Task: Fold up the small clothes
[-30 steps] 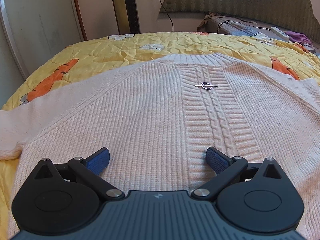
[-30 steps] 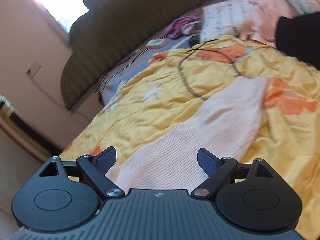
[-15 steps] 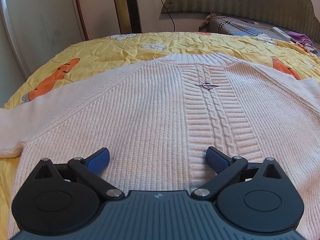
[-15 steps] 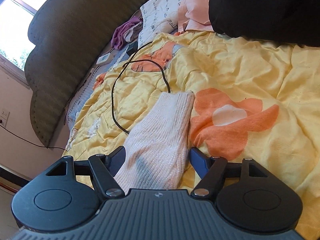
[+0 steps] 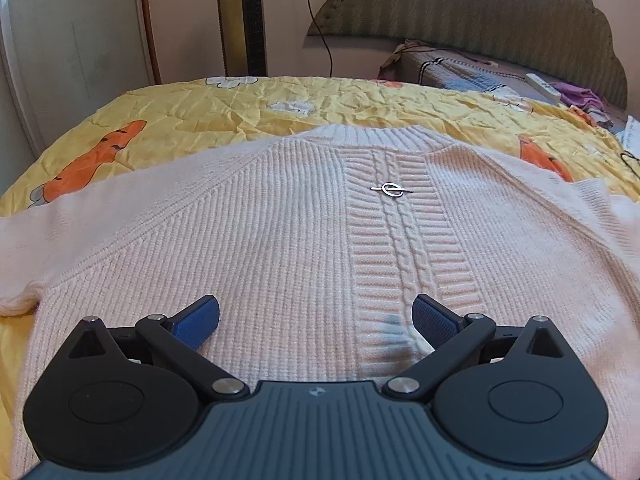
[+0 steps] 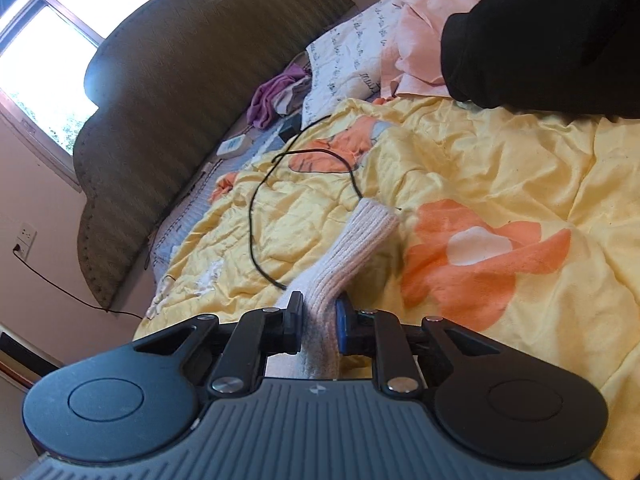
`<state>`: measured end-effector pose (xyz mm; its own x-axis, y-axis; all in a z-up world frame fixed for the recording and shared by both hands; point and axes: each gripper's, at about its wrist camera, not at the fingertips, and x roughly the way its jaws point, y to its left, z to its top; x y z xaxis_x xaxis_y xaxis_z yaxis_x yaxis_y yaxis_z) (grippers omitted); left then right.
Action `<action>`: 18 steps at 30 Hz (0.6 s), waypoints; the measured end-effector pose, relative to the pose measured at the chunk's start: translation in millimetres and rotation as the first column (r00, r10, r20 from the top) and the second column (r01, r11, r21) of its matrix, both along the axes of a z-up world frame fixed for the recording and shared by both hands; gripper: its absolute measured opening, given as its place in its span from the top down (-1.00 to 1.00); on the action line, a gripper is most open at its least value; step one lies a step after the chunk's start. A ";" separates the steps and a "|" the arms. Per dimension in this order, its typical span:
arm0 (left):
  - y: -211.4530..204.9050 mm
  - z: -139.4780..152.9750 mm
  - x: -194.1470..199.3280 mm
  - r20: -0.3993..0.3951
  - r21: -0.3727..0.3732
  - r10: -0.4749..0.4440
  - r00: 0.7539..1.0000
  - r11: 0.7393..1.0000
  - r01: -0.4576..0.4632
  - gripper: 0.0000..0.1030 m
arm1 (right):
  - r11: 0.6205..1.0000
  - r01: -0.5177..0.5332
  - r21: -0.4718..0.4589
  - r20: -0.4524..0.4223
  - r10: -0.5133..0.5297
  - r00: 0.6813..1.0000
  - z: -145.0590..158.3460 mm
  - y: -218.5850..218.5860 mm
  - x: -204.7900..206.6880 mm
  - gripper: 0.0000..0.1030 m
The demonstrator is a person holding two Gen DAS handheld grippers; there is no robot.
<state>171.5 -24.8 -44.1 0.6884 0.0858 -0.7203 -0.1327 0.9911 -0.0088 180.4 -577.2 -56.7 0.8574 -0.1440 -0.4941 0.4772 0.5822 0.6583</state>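
A pale pink knitted sweater lies spread flat, front up, on a bed covered by a crinkled yellow quilt printed with orange and white shapes. The knit is fine ribbing, with diagonal raglan seams running from a ribbed collar and a raised cable braid down the centre panel. A small silver pin sits across that braid below the collar.

In the left wrist view, the left tongs hang over the lower body of the sweater, their blue textured pads spread wide with nothing pinched between them. One sleeve runs off to the left edge of the frame.

Only the right wrist view shows the other sleeve: a narrow tube of ribbed knit ending in a thicker cuff, lying on the quilt. The right tongs have just been closing and now pinch this sleeve partway along, the fabric bunched between the pads. This view also shows a thin black cable looping over the quilt beside the cuff, a padded scalloped headboard, a bright window, a pillow with script print, and a black sleeve at the top right.
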 end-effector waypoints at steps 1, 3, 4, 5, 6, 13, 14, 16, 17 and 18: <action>1.8 3.1 -1.7 0.013 -0.022 -0.003 1.000 1.000 0.004 -1.00 | 1.000 -0.015 0.003 0.019 0.015 1.000 5.6 6.9 -0.2 0.61; 8.2 9.1 -3.9 0.036 -0.090 -0.008 0.999 0.996 0.011 -1.00 | 0.998 -0.064 -0.014 0.057 0.064 0.996 18.6 25.3 0.8 0.62; 12.9 11.8 -4.3 0.045 -0.136 -0.003 0.999 0.991 0.009 -1.00 | 0.993 -0.109 -0.034 0.079 0.112 0.991 28.6 42.2 1.8 0.66; 19.0 14.4 -4.3 0.050 -0.191 0.009 0.999 0.982 0.001 -1.00 | 0.986 -0.156 -0.051 0.098 0.161 0.982 37.4 59.1 3.0 0.68; 25.7 16.5 -4.2 0.056 -0.249 0.022 0.998 0.968 -0.008 -1.00 | 0.977 -0.200 -0.070 0.110 0.207 0.972 45.3 77.1 4.0 0.68; 70.6 18.3 -10.1 0.097 -0.570 0.135 0.986 0.820 -0.056 -1.00 | 0.835 -0.545 -0.074 0.202 0.548 0.812 65.2 228.3 21.8 0.68; 74.3 17.2 -10.4 0.093 -0.587 0.146 0.985 0.807 -0.065 -1.00 | 0.808 -0.586 -0.057 0.208 0.583 0.785 62.9 250.2 26.1 0.68; 83.2 12.9 -11.5 0.075 -0.626 0.165 0.983 0.776 -0.082 -1.00 | 0.756 -0.654 -0.022 0.202 0.644 0.738 51.9 293.3 34.9 0.69; 86.2 10.6 -12.0 0.063 -0.637 0.172 0.983 0.765 -0.093 -1.00 | 0.733 -0.680 0.007 0.193 0.667 0.720 44.8 311.6 38.0 0.69; 89.0 8.3 -13.1 0.053 -0.648 0.177 0.983 0.755 -0.101 -1.00 | 0.715 -0.698 0.030 0.184 0.683 0.707 37.6 325.1 42.9 0.69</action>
<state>158.4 64.2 -35.8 0.7791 -0.2687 -0.5664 -0.2290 0.7190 -0.6562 223.3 -252.1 -19.0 0.7615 0.5565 -0.3323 -0.1420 0.6435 0.7522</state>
